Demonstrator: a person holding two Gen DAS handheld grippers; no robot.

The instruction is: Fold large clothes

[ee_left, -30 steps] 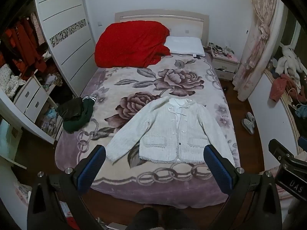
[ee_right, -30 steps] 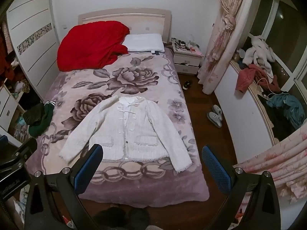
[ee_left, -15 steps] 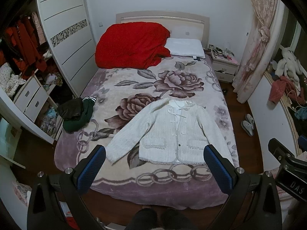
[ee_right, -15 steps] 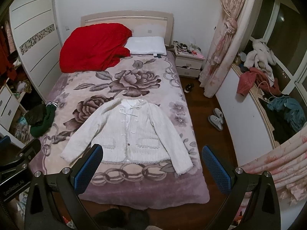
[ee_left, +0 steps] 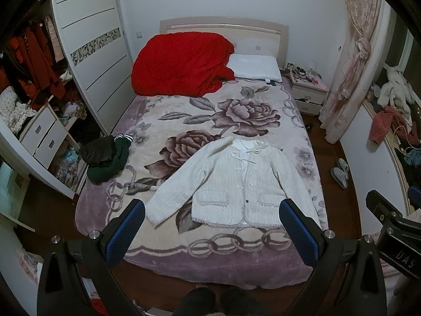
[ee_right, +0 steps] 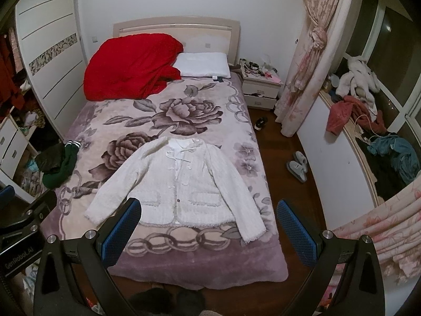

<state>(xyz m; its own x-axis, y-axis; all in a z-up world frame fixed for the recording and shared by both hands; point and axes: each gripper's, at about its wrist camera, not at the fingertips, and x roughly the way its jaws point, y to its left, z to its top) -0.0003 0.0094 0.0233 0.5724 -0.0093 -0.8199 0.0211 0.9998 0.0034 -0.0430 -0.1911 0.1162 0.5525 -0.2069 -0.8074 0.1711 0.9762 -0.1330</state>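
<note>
Garment: white knit jacket (ee_left: 236, 184), lying flat and face up at lower centre of frame, near the foot of the bed (ee_left: 184, 258), sleeves angled out, front fastened.
Progress: as I judge it, laid out only; no fold made yet, sleeves and body all left to do.
Other clothes: dark bundle (ee_left: 106, 159) at the bed's left edge, untouched.
My left tool (ee_left: 211, 230): jaws wide apart, holding nothing, clear of the jacket.
My right tool (ee_right: 208, 227): jaws wide apart, empty, touching nothing.
</note>
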